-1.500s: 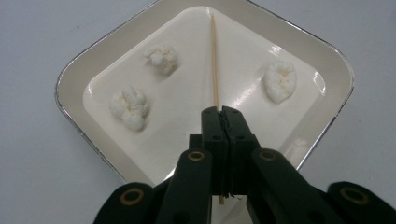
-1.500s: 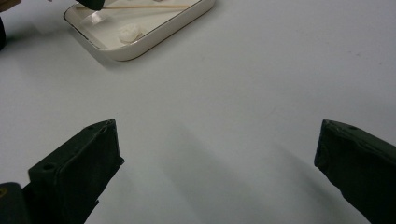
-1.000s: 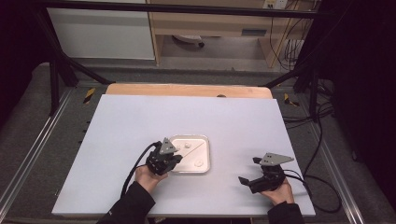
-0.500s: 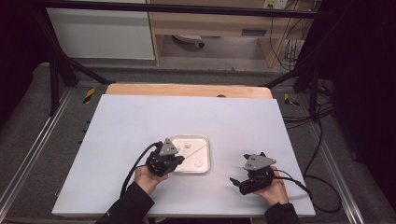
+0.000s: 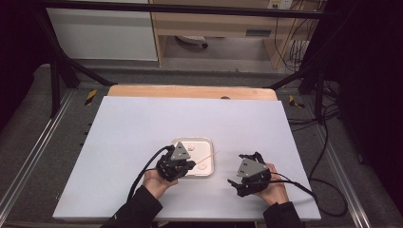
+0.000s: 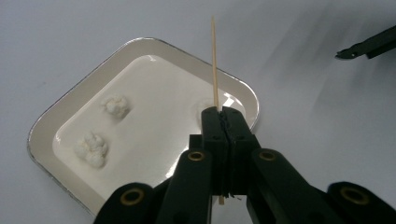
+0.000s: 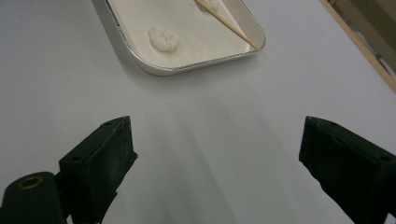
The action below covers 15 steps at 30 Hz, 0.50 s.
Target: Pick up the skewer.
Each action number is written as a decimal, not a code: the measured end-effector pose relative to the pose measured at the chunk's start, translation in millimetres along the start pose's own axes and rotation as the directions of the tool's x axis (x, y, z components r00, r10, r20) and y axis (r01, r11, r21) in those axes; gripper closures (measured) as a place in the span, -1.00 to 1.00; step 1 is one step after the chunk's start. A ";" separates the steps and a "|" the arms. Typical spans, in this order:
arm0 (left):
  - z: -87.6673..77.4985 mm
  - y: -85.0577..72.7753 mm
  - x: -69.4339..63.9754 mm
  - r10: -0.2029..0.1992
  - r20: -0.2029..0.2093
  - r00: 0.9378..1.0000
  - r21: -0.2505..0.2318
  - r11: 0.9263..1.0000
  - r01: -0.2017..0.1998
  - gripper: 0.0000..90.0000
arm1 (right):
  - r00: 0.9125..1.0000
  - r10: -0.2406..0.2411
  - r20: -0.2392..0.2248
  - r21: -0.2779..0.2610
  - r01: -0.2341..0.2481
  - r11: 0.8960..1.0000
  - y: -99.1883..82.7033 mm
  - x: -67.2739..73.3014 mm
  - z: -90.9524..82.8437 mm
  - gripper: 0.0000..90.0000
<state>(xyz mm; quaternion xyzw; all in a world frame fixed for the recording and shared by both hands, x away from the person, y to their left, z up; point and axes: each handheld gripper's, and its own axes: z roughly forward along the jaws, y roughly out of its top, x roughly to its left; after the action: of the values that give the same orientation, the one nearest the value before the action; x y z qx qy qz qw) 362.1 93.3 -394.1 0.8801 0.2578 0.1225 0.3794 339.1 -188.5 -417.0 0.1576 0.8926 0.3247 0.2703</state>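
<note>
Nearing tray (image 5: 177, 142), right gripper (image 5: 236, 183) narrowing.

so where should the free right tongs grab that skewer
On the bare upper shaft of the skewer, closing across it from the side: the left tongs clamp its lower end, leaving the thin stick free above the tray. The right tongs are open.

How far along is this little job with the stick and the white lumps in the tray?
Early on, it seems. Done: the left claw is shut on the thin wooden stick, held over the tray. In hand: the right claw, empty, has just been narrowing. Left: the three white lumps lie loose in the tray, none on the stick.
</note>
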 end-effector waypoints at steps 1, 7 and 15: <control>0.4 1.3 -1.3 0.004 0.002 1.000 -0.001 1.000 -0.004 0.97 | 1.000 0.000 0.000 0.000 0.000 1.000 0.0 0.0 0.0 -0.74; 4.7 8.1 -8.7 0.036 0.021 0.999 0.011 0.999 -0.037 0.97 | 0.995 -0.098 0.024 0.031 0.097 0.995 9.0 4.2 3.0 -0.64; 11.8 14.9 -19.9 0.083 0.053 0.995 0.031 0.996 -0.084 0.97 | 0.977 -0.206 0.045 0.044 0.204 0.978 15.4 11.0 6.5 -0.46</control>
<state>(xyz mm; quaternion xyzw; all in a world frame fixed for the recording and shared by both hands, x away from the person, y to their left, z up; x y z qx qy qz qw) 355.6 66.7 -391.6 0.8991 0.2128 0.1111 0.3659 335.7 -168.8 -415.2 0.0778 0.9033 0.2733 0.3213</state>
